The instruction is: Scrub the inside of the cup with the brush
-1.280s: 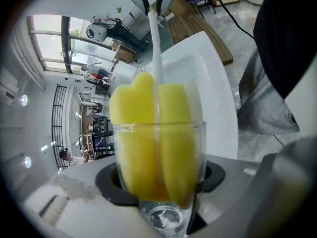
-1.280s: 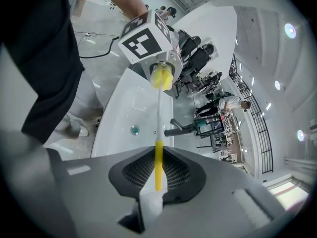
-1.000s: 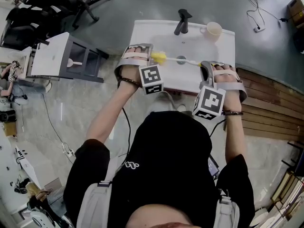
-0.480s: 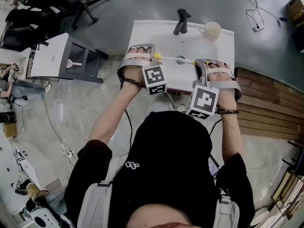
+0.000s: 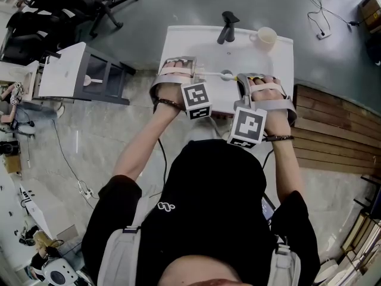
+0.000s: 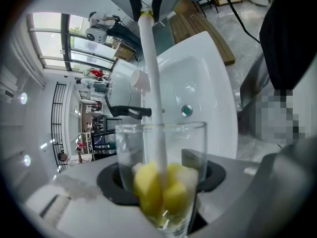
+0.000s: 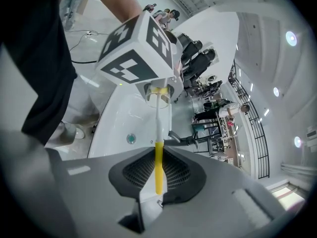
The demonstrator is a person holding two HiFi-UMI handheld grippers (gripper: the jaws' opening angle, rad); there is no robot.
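While the left gripper (image 6: pixel 159 181) is pinching the cup (image 6: pixel 161 143) by its sides over the sink's (image 5: pixel 275 61) left part, the right gripper (image 7: pixel 157 182) is clamping the brush's (image 6: pixel 152 78) yellow handle end. The stem is passing through the rim's middle, apart from the glass edge, and the yellow head is sitting low inside. Faucet (image 5: pixel 227 25) and mug (image 5: pixel 266 37) are standing at the far edge.

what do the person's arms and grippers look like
The left gripper and right gripper are grey with black pads, strapped on by pale bands. Each carries a white cube with black square markers. The person wears a black short-sleeved top and dark wristbands.
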